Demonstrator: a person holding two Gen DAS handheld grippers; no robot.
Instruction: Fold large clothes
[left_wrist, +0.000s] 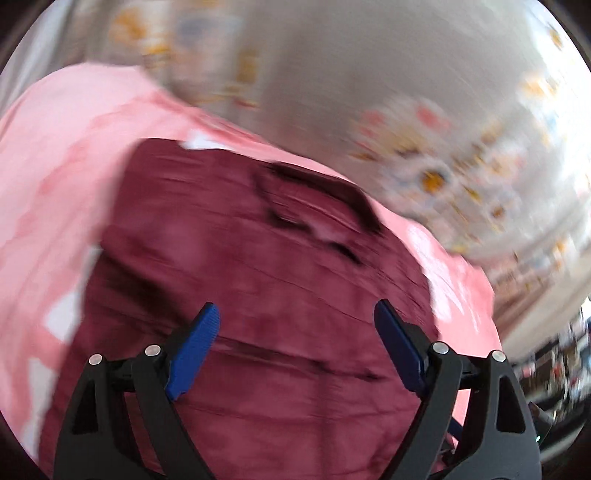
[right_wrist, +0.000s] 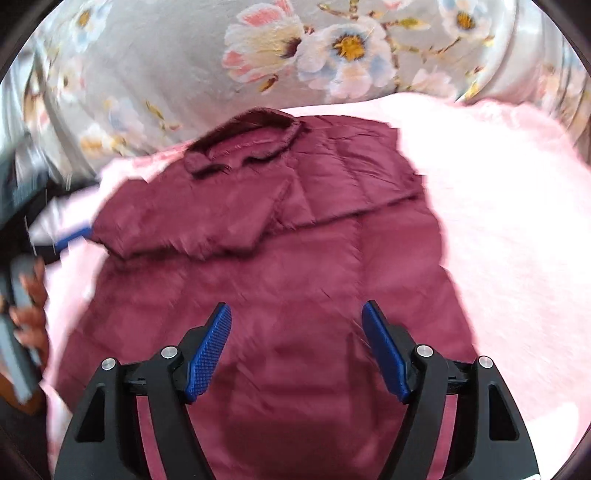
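Observation:
A dark maroon quilted jacket (right_wrist: 280, 258) lies flat on a pink blanket (right_wrist: 509, 229), collar (right_wrist: 247, 142) at the far end and both sleeves folded in across the chest. My right gripper (right_wrist: 297, 314) is open and empty above the jacket's lower half. In the blurred left wrist view the jacket (left_wrist: 258, 295) fills the middle, its collar (left_wrist: 317, 199) far from me. My left gripper (left_wrist: 297, 314) is open and empty over it. A blue fingertip of the left gripper (right_wrist: 74, 234) shows at the jacket's left edge in the right wrist view.
A grey floral quilt (right_wrist: 207, 59) lies beyond the pink blanket; it also shows in the left wrist view (left_wrist: 424, 110). The person's hand (right_wrist: 27, 314) holding the left gripper's handle is at the left edge. Dark clutter (left_wrist: 561, 365) sits off the bed at the right.

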